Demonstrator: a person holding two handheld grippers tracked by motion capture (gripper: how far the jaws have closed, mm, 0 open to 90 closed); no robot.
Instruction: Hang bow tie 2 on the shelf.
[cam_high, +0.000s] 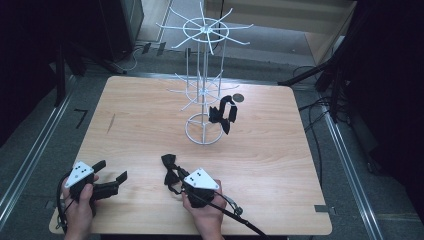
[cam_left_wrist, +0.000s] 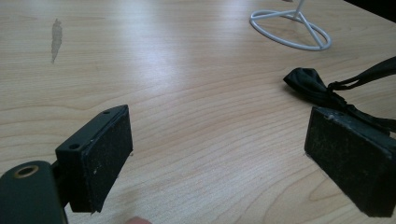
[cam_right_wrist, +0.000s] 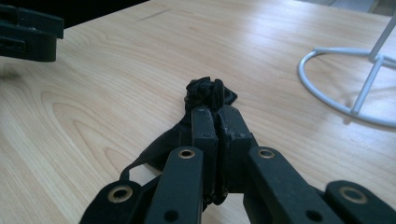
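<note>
A black bow tie (cam_high: 169, 164) lies on the wooden table (cam_high: 280, 150) near its front. My right gripper (cam_high: 178, 179) is shut on its strap end; in the right gripper view the jaws (cam_right_wrist: 215, 114) pinch the fabric, and the bunched bow (cam_right_wrist: 208, 92) sticks out just past them. To its left, my left gripper (cam_high: 112, 170) is held low over the table and stands open with nothing between its pads (cam_left_wrist: 100, 158); the same bow tie (cam_left_wrist: 310, 84) lies beyond its right pad. A second black bow tie (cam_high: 223, 114) hangs on the white wire rack (cam_high: 202, 75).
The rack's ring base (cam_high: 205, 130) stands mid-table, also seen as the base (cam_left_wrist: 289, 28) and the base (cam_right_wrist: 345, 84). A small dark disc (cam_high: 238, 98) lies behind it. A grey scuff (cam_high: 111, 122) marks the wood at left. Dark stands and cables surround the table.
</note>
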